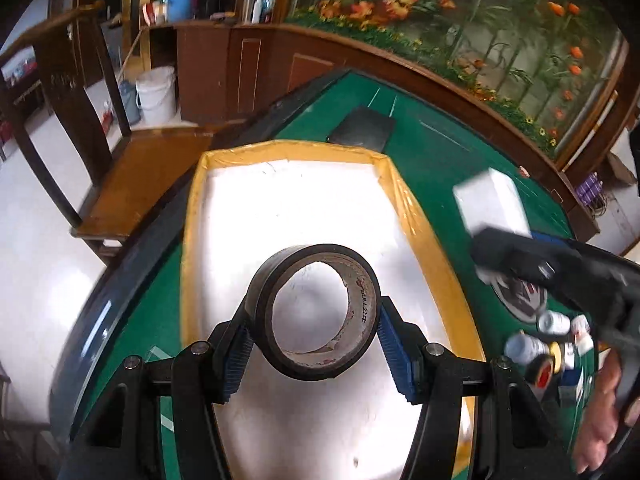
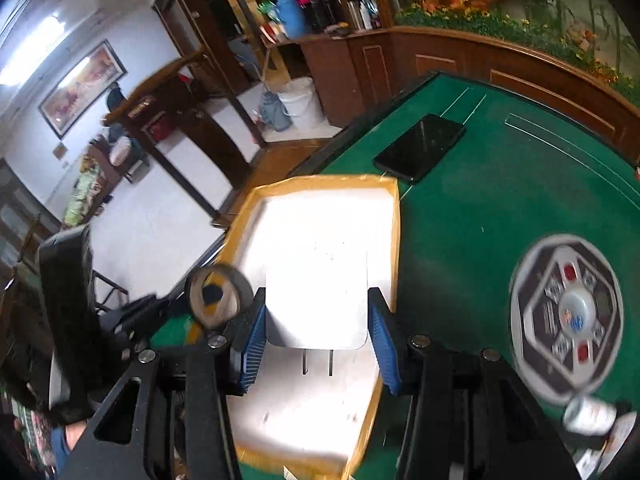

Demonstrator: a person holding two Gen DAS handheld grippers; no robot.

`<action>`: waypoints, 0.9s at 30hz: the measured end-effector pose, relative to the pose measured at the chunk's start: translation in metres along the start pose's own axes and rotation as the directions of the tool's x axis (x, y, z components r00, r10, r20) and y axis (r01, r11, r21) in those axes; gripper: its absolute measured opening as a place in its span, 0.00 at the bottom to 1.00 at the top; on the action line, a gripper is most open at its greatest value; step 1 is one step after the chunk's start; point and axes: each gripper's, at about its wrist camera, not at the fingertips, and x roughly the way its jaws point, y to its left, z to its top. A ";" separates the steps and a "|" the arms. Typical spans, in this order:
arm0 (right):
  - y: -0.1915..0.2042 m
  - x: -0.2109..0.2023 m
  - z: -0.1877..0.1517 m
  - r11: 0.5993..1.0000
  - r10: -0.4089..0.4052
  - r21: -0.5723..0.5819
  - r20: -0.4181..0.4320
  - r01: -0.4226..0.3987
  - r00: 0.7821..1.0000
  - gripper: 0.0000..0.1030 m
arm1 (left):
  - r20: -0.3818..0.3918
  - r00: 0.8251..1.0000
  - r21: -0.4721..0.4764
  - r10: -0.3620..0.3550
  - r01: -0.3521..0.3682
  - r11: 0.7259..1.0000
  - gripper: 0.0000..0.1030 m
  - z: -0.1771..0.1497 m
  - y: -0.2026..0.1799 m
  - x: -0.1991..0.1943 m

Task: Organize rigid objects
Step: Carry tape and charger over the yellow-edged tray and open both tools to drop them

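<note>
My left gripper (image 1: 314, 322) is shut on a black tape roll (image 1: 362, 300), which it holds upright between its blue pads above a white tray with a yellow taped rim (image 1: 288, 148). In the right wrist view, my right gripper (image 2: 316, 320) is shut on a white plug adapter (image 2: 316, 300) with two metal prongs toward the camera, also over the tray (image 2: 320, 180). Each view shows the other tool. The right gripper (image 1: 496, 248) with the white adapter (image 1: 492, 204) is at the tray's right. The left gripper (image 2: 216, 300) with the tape roll (image 2: 240, 280) is at the tray's left.
The tray lies on a green felt table (image 2: 460, 220) near its left edge. A black phone (image 2: 420, 148) rests just beyond the tray. A round control panel (image 2: 568, 316) marks the table's centre, with small bottles (image 1: 536, 344) beside it. A wooden chair (image 1: 132, 184) stands left of the table.
</note>
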 end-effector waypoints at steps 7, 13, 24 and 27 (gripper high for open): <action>-0.017 0.066 0.037 0.993 0.027 0.116 -0.053 -0.021 0.998 0.45 | -0.067 0.998 -0.044 -0.003 0.000 0.999 0.61 0.023 0.000 0.049; -0.018 0.100 0.055 0.994 -0.038 0.096 -0.091 0.047 0.995 0.45 | -0.037 0.999 -0.060 -0.013 0.011 0.998 0.61 0.022 0.006 0.056; -0.023 0.123 0.057 0.993 -0.046 0.103 -0.119 0.058 0.992 0.57 | -0.031 0.998 -0.047 -0.050 0.048 0.998 0.73 0.020 0.006 0.050; -0.024 0.109 0.057 0.993 -0.020 0.111 -0.091 0.031 0.996 0.58 | -0.014 0.998 -0.044 -0.064 0.063 0.997 0.73 0.018 0.003 0.038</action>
